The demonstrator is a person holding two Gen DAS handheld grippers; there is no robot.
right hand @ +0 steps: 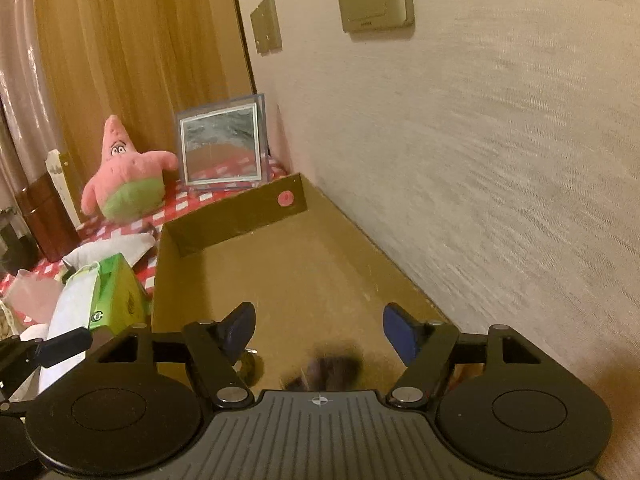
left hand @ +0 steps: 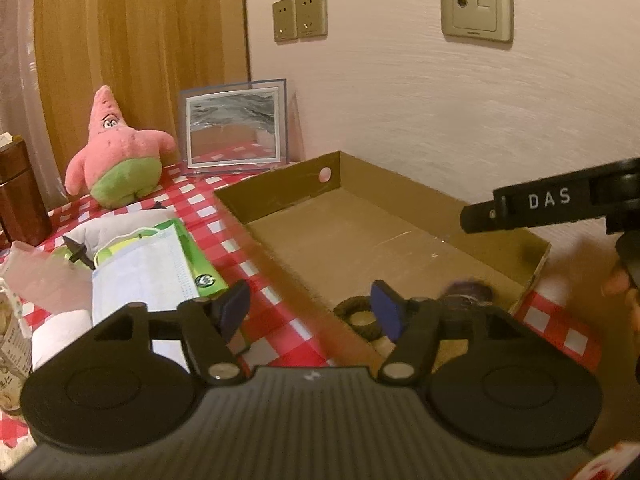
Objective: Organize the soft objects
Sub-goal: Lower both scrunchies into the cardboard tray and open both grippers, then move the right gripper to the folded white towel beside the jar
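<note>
Cardboard forms the shallow open box (left hand: pixel 400 232) that seems meant to collect the soft things, and it lies on the red-checked counter (left hand: pixel 256 264) with its long side against the wall. Two items already rest at its near end: a brown hair tie (left hand: pixel 354 314) and a dark, blurred fuzzy object (right hand: pixel 332 366) whose kind cannot be told. The rest of the box floor is bare, so the sorting looks barely begun.

Above that near end the right claw (right hand: pixel 318 330) hangs with its blue pads spread wide and nothing between them, the fuzzy object directly below. That placement reads as a claw poised over a thing lying in the box. The left claw (left hand: pixel 316 308) is likewise spread and empty, straddling the box's near-left wall with the hair tie just beside its right pad.

Further out, left of the box, the unsorted things are heaped: a pale blue face mask (left hand: pixel 140 280) lying over a green packet (left hand: pixel 196 256), a white padded piece (left hand: pixel 108 232) behind them, and a roll of white tissue (left hand: pixel 60 332) nearest the camera. A pink starfish plush (left hand: pixel 116 156) sits upright at the back of the counter, beside a framed sand picture (left hand: pixel 234 128) leaning on the wall.

The plush is probably the easiest next pick, yet it stands well apart from both claws, with the heap and the box wall between. A brown cylinder (left hand: pixel 20 200) stands at the left edge and could be knocked by a wide reach.
</note>
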